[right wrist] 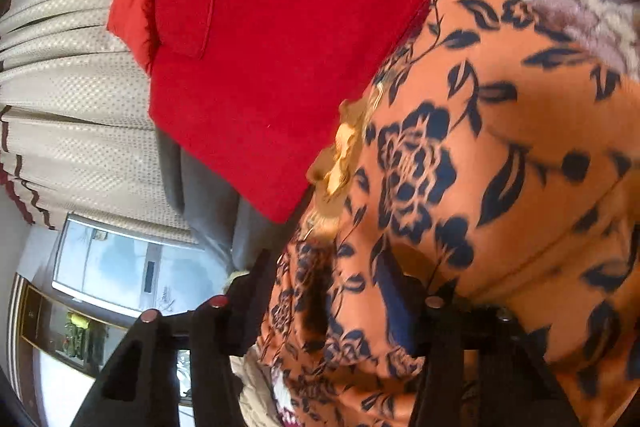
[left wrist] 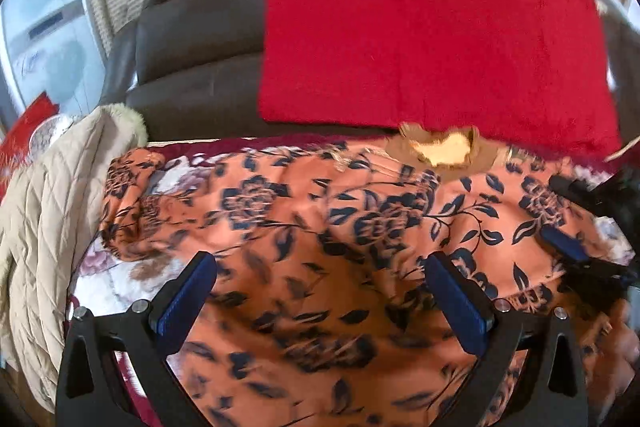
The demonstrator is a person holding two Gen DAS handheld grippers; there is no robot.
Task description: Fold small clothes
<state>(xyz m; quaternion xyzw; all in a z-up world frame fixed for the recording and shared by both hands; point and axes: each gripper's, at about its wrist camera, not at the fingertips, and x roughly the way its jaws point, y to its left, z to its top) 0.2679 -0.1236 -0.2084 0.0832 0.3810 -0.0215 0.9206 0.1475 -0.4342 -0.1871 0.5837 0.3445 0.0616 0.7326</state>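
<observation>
An orange garment [left wrist: 320, 227] printed with dark blue flowers lies spread out, its tan neck label [left wrist: 444, 147] at the far edge. My left gripper [left wrist: 324, 295] hovers over its near part, open, with only flat cloth showing between the blue pads. My right gripper [left wrist: 568, 215] comes in at the garment's right edge. The right wrist view is rolled over; there the right gripper [right wrist: 324, 299] stands part open around a bunched fold of the orange garment [right wrist: 500, 147]. The fold fills much of the gap, and I see no pad pressing it.
A folded red cloth [left wrist: 432, 35] lies behind the garment on a dark sofa [left wrist: 192, 47]. A beige quilted jacket [left wrist: 52, 207] is heaped at the left. A flowered blanket [left wrist: 112, 279] lies under the garment. Curtains [right wrist: 72, 67] and a window [right wrist: 120, 267] are behind.
</observation>
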